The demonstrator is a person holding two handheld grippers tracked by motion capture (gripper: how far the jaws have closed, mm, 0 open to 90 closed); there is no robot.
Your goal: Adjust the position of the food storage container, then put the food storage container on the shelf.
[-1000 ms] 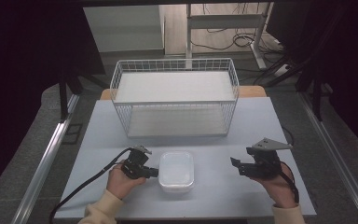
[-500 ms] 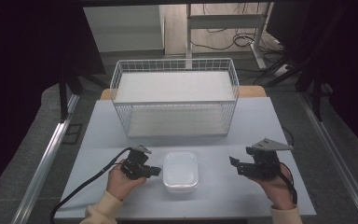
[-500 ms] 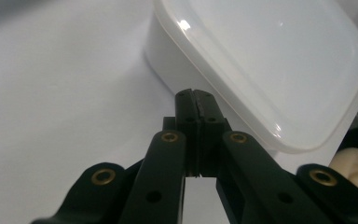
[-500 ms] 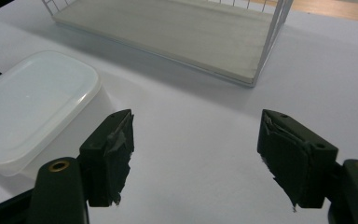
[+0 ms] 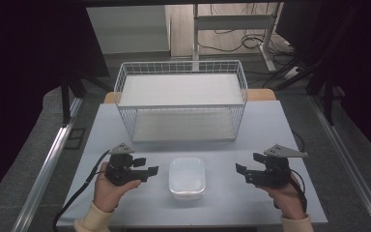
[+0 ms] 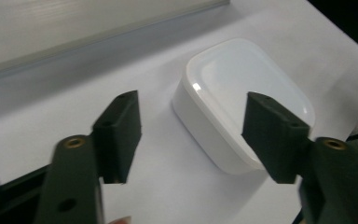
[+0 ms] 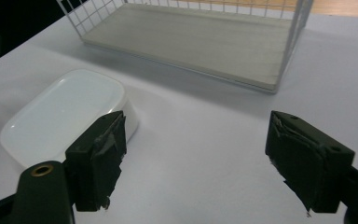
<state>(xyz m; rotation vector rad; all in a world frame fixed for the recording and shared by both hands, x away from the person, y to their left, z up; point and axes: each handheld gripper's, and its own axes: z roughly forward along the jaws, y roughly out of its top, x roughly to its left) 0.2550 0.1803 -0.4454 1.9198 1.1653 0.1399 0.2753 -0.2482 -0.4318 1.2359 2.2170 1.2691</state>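
A white lidded container (image 5: 187,177) lies flat on the pale table (image 5: 270,130), between my two grippers. My left gripper (image 5: 147,170) is held just left of it and points at it. Its jaws have just been opening and stand wide, with nothing between the pads. In the left gripper view the container (image 6: 242,88) lies a little beyond the gripper (image 6: 196,130). My right gripper (image 5: 244,171) hovers to the container's right. Its jaws have just opened a bit further and are empty. In the right gripper view the container (image 7: 65,112) lies ahead and left of the gripper (image 7: 203,158).
A white wire basket (image 5: 181,105) with a pale board floor stands at the back middle of the table, behind the container. In the right gripper view the basket (image 7: 294,46) is ahead. Metal rails run down both sides of the table. A cable trails from the left gripper.
My left gripper has gone from shut to wide open and has lifted slightly beside the container. The container sits a touch further right than before. The right hand has kept its place.
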